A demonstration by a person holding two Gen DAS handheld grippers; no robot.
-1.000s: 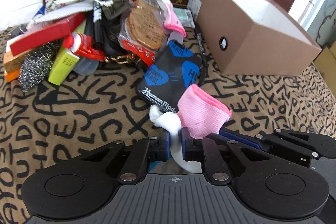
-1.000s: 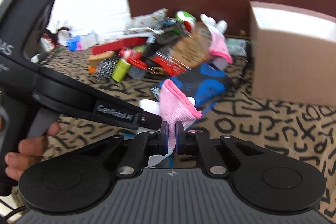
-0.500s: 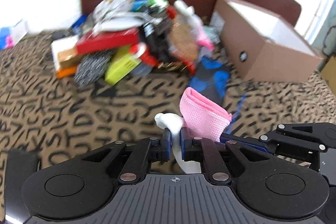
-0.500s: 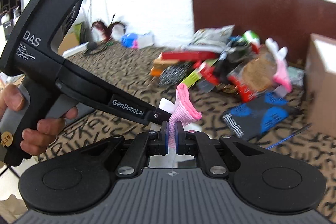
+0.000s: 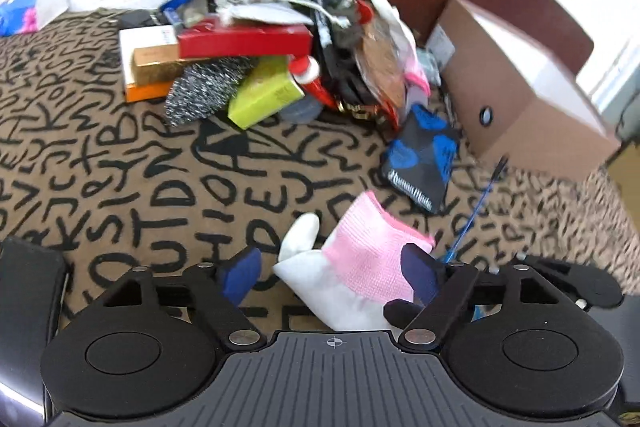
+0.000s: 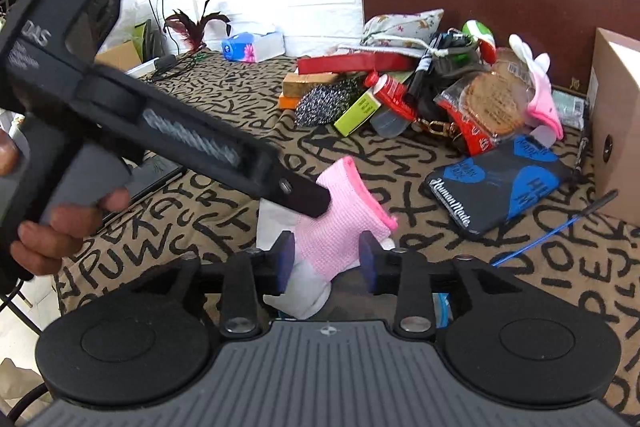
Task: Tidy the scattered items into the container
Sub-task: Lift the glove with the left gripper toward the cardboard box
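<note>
Both hand-held grippers have just been opening around the pink-and-white glove [image 5: 360, 267]: the left hand-held gripper [image 5: 332, 273] stands wide, its blue pads clear of the fabric on the left side and possibly brushing it on the right, while the right hand-held gripper [image 6: 326, 259] is parted about halfway with the pink cuff between its pads — whether they still touch it I cannot tell. The glove's lower white part is hidden behind each gripper body, so how it rests on the lettered cloth [image 5: 140, 179] is unclear. Beyond it lies a black pouch [image 6: 500, 183] with blue hearts, reading "Human Made". A thin blue stick [image 6: 556, 227] lies beside it, its near end cut off. The cardboard box [image 5: 520, 87] stands at the right, only partly in view from the right wrist. In the right wrist view a hand [image 6: 60, 215] clasps the left gripper's handle, marked "DAS"; smaller print there is blurred. The pile [image 6: 420, 87] behind is a jumble — a red box, green carton, steel scourer and biscuit packet can be made out.
</note>
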